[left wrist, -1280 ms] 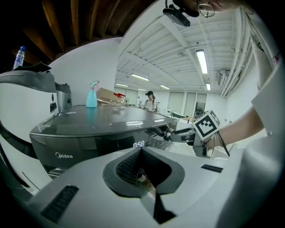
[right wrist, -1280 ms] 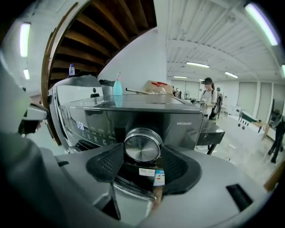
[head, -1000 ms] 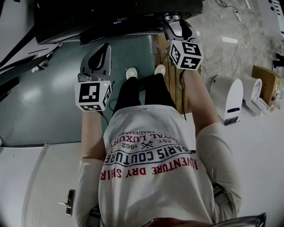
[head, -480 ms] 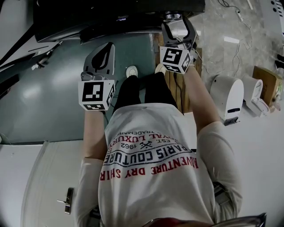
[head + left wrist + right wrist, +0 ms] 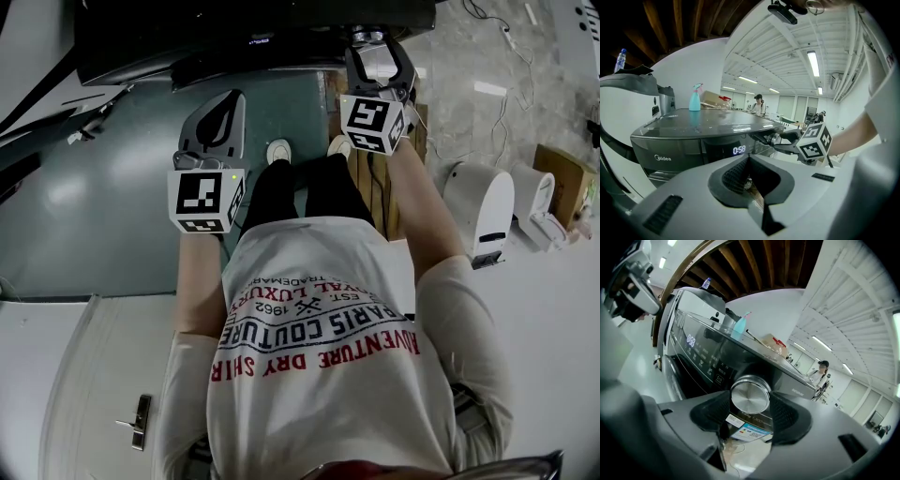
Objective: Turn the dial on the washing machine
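The dark washing machine [image 5: 234,28] stands in front of me, its display [image 5: 739,150] lit. Its round silver dial [image 5: 750,395] sits at the panel's right end. My right gripper [image 5: 750,405] has the dial between its two black pads [image 5: 711,411], which touch its rim on both sides while the jaws are closing. In the head view the right gripper [image 5: 377,58] reaches to the machine's front. My left gripper [image 5: 749,158] hangs shut and empty, well left of the dial, its pads meeting; the head view shows the left gripper [image 5: 214,127] over the floor.
A blue spray bottle [image 5: 694,99] and a cardboard box [image 5: 712,98] stand on the machine's top. A wooden pallet [image 5: 370,178] lies on the floor by my feet. White devices [image 5: 480,208] and a box [image 5: 561,173] sit to the right.
The right gripper's marker cube has turned and shifted slightly left at the dial. The left gripper has drifted a little forward.
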{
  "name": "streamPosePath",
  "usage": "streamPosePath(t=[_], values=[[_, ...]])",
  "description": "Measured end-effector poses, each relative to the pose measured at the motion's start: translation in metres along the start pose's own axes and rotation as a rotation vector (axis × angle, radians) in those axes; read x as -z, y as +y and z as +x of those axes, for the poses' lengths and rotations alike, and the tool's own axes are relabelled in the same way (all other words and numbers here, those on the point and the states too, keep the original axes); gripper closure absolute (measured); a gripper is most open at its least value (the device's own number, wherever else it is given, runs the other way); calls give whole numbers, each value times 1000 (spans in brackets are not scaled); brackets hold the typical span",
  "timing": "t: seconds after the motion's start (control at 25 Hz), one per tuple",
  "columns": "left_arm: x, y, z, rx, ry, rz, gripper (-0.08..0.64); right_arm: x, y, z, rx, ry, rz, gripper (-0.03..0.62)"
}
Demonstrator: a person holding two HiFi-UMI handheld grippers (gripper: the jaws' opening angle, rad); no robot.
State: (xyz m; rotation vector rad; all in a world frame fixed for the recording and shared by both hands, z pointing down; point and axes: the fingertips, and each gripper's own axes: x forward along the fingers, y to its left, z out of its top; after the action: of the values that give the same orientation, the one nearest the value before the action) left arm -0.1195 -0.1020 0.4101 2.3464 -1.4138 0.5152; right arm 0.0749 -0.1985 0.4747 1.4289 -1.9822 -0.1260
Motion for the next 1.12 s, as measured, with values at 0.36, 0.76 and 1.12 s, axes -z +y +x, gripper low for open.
streamPosePath(t=[0.36,0.76,1.12], values=[[0,4,-3,-24,0,-12,543,2,-6,-1,-74,-8,332,310],[1,-3,-1,-28,8,4,543,2,-9,-1,-105,-19,366,308],[0,-3,-9,-53,-13,-39,543,-2,-3,-5,11,-55,-36,304]])
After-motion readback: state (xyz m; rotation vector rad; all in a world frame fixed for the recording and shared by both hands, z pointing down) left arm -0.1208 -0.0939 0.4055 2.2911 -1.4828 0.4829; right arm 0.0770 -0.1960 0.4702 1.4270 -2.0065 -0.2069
